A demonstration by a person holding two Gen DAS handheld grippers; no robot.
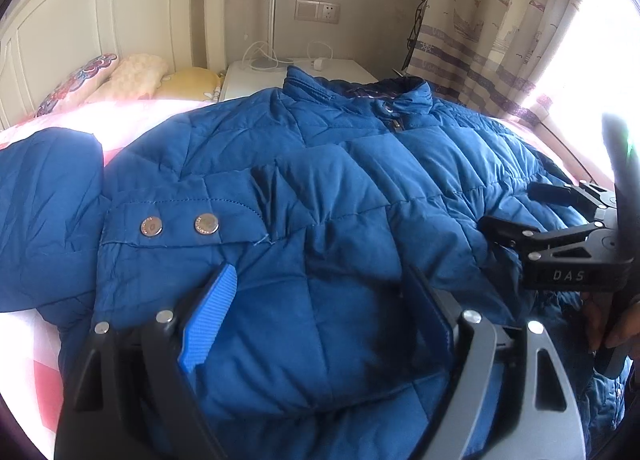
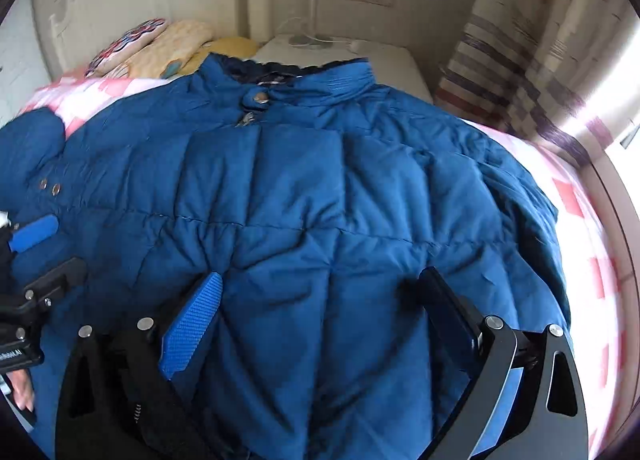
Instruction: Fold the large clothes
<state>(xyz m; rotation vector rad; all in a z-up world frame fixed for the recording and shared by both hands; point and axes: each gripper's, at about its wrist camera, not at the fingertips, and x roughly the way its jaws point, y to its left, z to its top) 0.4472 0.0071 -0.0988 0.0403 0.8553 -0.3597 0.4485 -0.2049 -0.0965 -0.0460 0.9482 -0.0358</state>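
Observation:
A large blue quilted jacket [image 1: 320, 180] lies front up on the bed, collar toward the headboard; it also fills the right wrist view [image 2: 312, 188]. One sleeve with two metal snaps [image 1: 180, 225] is folded across its left side. My left gripper [image 1: 320, 288] is open, its blue-padded fingers [image 1: 212, 320] spread over the lower left of the jacket. My right gripper [image 2: 320, 292] is open over the jacket's lower middle, holding nothing. It shows in the left wrist view [image 1: 516, 212] at the right, above the jacket. The left gripper's blue finger [image 2: 36, 234] shows at the left of the right wrist view.
The bed has a pink and white checked sheet [image 2: 592, 260]. Pillows [image 1: 132, 78] lie by the white headboard [image 1: 80, 20]. A white nightstand [image 1: 304, 72] with cables stands behind the collar. A patterned curtain [image 1: 492, 20] hangs at the right by a bright window.

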